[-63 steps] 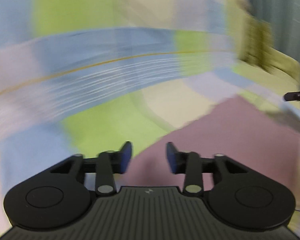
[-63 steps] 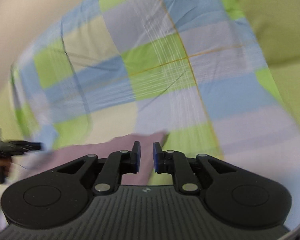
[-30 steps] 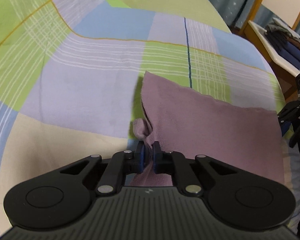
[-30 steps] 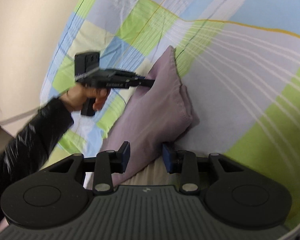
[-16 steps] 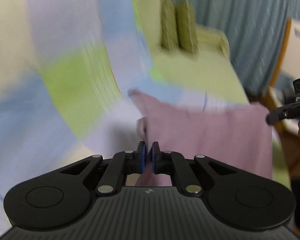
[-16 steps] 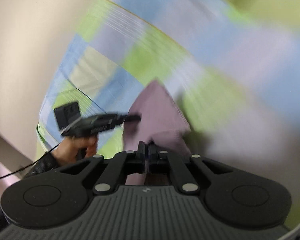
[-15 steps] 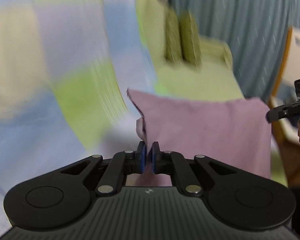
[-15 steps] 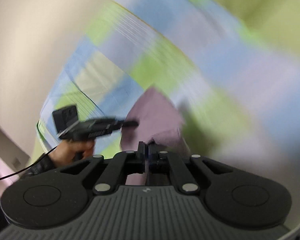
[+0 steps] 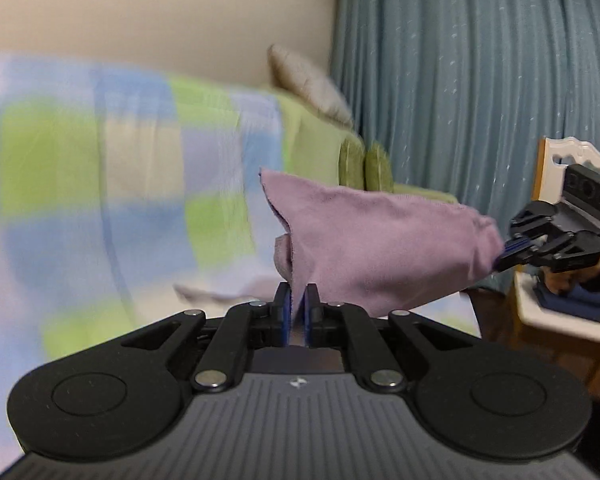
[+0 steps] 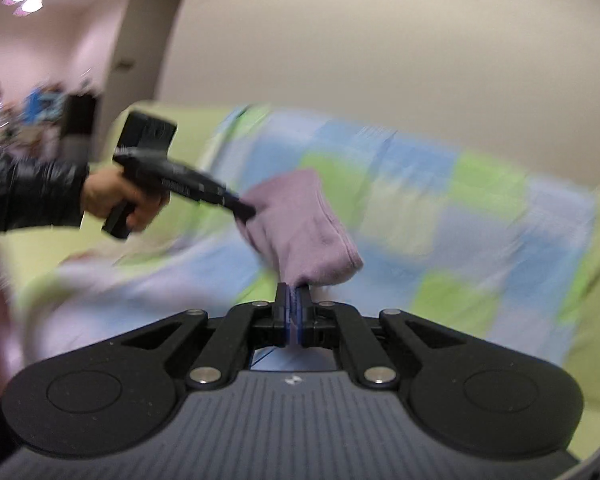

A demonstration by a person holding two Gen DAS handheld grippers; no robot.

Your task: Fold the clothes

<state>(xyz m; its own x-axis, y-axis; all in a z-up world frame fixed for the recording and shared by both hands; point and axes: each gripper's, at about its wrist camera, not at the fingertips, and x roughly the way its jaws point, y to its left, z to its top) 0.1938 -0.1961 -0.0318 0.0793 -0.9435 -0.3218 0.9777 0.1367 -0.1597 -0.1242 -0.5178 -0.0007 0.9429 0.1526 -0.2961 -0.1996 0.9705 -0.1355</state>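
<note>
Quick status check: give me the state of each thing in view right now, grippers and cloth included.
left hand-held gripper: shut on the purple cloth's near corner.
right hand-held gripper: shut on the cloth's opposite end.
purple cloth: lifted off the bed, held between both grippers, sagging slightly.
checked bedsheet: spread over the bed, blurred.
blue curtain: drawn closed.
folded dark clothes: stacked on the side table.

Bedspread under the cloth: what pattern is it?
Checked bedspread: blue, lime green, cream and lilac blocks. Clearest in the right wrist view, though blurred.
</note>
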